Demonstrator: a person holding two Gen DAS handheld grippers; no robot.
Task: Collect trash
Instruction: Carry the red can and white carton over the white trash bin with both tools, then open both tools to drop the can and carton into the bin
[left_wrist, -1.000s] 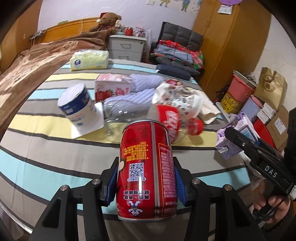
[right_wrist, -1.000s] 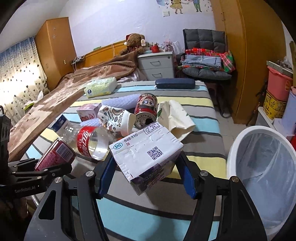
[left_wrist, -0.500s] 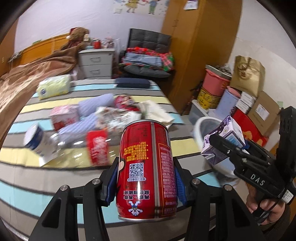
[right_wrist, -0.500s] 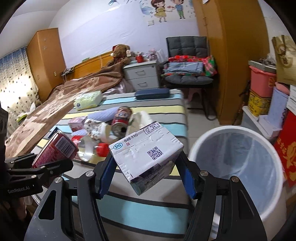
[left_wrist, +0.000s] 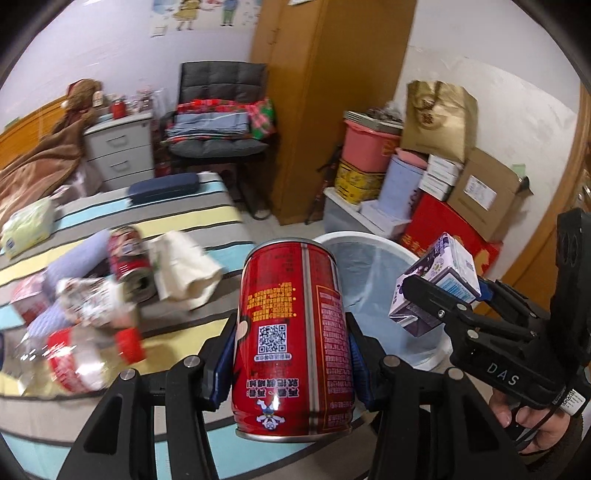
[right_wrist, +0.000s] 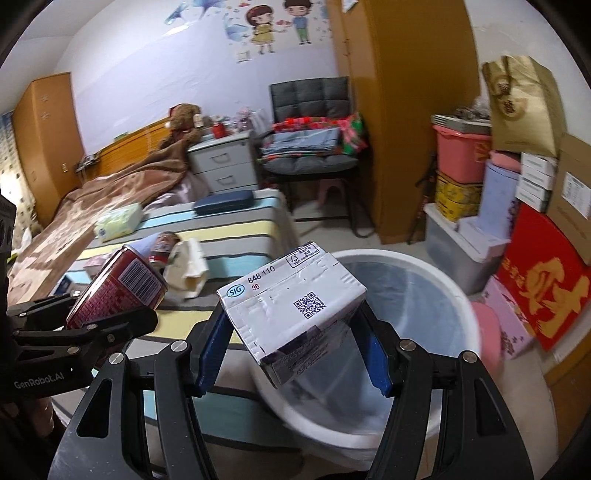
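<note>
Both grippers swing from the bed (left_wrist: 207, 325) toward the white bin (right_wrist: 436, 280): left gripper (left_wrist: 290, 354) pinches the red can (left_wrist: 291, 332), right gripper (right_wrist: 291, 332) pinches the carton (right_wrist: 291, 299).

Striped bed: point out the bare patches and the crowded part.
Bare stripes lie between the navy flat case and the cream cloth bag, and along the near edge of the striped bed. Crowded: the trash heap around the clear plastic bottle.

Your left gripper (left_wrist: 291, 363) is black, with blue pads (left_wrist: 223, 363) and silver screws; your right gripper (right_wrist: 291, 349) matches it, stamped "DAS" along its side, a barcode sticker and thin black cable by your hand (left_wrist: 535, 424), dark sleeve cuff
</note>
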